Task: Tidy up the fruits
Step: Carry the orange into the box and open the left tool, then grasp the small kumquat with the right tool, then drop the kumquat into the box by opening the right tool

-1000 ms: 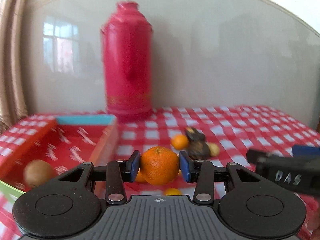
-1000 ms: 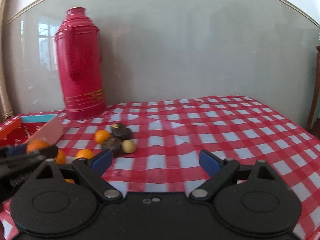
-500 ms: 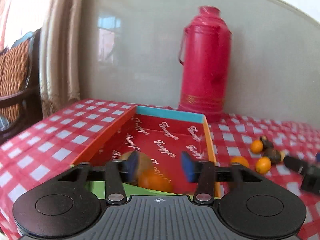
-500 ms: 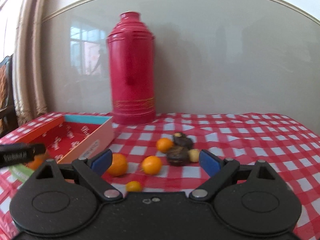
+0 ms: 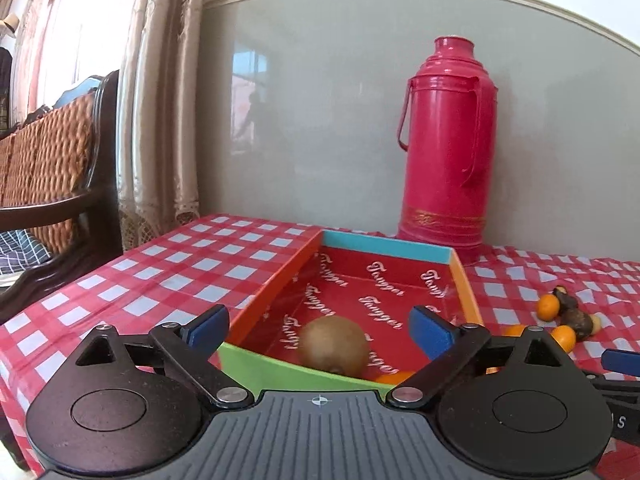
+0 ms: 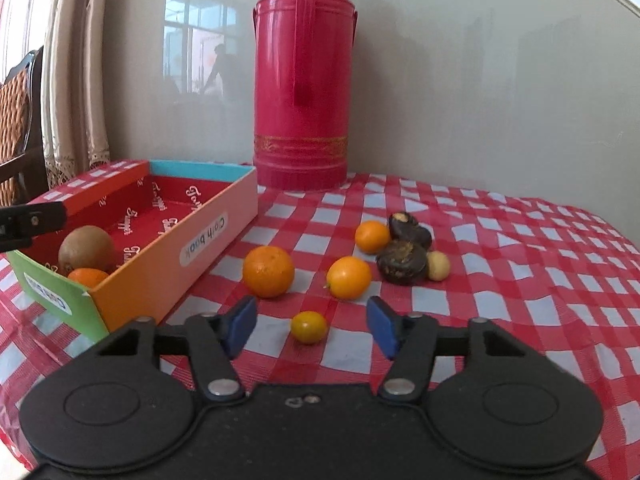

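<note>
Your right gripper (image 6: 311,325) is the nearer one for the next pick: the small kumquat (image 6: 308,327) sits on the cloth dead centre between its blue pads, jaws closing on it but the pads not touching it yet. It's near-round, long axis roughly across the jaws, so the closing line looks fine as is. Beyond the pads, up-left, lies the big orange (image 6: 268,271); up-right a second kumquat (image 6: 349,277), then the dark fruits (image 6: 401,265). Your left gripper (image 5: 320,330) hangs over the near end of the box (image 5: 463,280), jaws opening and gripping nothing; the kiwi (image 5: 334,345) lies loose on the box floor between its pads, with an orange (image 5: 394,377) down-right of it. That orange is mostly cut off by the box's near wall in both views. The dark fruits' type is hard to make out.
</note>
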`<move>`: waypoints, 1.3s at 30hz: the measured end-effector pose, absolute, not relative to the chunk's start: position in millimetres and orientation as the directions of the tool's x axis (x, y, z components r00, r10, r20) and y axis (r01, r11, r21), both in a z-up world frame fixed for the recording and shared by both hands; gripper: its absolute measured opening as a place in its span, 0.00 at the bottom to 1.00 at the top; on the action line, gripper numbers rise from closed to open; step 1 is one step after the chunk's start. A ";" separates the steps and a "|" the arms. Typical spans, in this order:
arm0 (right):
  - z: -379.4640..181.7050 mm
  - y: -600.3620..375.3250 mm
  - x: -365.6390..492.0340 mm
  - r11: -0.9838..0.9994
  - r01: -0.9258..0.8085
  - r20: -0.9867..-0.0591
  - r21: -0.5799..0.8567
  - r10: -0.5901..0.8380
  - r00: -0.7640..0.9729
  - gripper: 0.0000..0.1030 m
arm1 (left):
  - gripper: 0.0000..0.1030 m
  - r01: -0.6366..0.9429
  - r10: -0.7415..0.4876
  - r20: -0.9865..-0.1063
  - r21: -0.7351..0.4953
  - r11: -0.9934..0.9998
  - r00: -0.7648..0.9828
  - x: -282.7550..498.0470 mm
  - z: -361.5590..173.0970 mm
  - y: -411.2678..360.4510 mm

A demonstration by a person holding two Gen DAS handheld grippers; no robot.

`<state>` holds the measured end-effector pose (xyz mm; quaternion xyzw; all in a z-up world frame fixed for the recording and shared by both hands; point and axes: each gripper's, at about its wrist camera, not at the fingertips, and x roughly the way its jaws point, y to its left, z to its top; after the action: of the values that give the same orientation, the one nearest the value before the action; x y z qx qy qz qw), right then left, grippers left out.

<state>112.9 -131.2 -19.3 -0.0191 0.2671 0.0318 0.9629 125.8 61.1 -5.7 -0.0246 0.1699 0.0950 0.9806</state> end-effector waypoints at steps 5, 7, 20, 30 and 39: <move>-23.8 -126.6 120.4 0.997 -0.072 -0.537 -0.015 0.052 0.842 0.41 | 0.93 -0.213 0.194 -0.351 -0.015 0.977 0.916 127.2 -8.4 72.4; -25.8 -124.6 125.0 0.998 -0.063 -0.548 -0.017 0.044 0.836 0.36 | 0.93 -0.223 0.203 -0.357 -0.016 0.975 0.912 127.4 -9.9 77.4; -10.0 -100.1 124.6 0.999 -0.034 -0.472 0.019 0.039 0.881 0.13 | 0.93 -0.293 0.265 -0.356 -0.025 0.956 0.896 115.5 -11.8 121.8; 13.2 -45.5 106.0 0.980 -0.201 -0.337 0.005 0.191 0.922 0.13 | 0.93 -0.341 0.313 -0.372 -0.012 0.940 0.874 101.8 -15.9 159.5; 0.6 -16.3 111.7 0.970 -0.241 -0.387 0.042 0.238 0.891 0.53 | 0.93 -0.365 0.343 -0.388 0.016 0.931 0.856 94.2 -18.8 179.6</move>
<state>111.7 -16.3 0.6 -0.0035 0.1988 0.1232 0.9723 94.2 179.6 -18.8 -0.0292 0.1959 0.1838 0.9628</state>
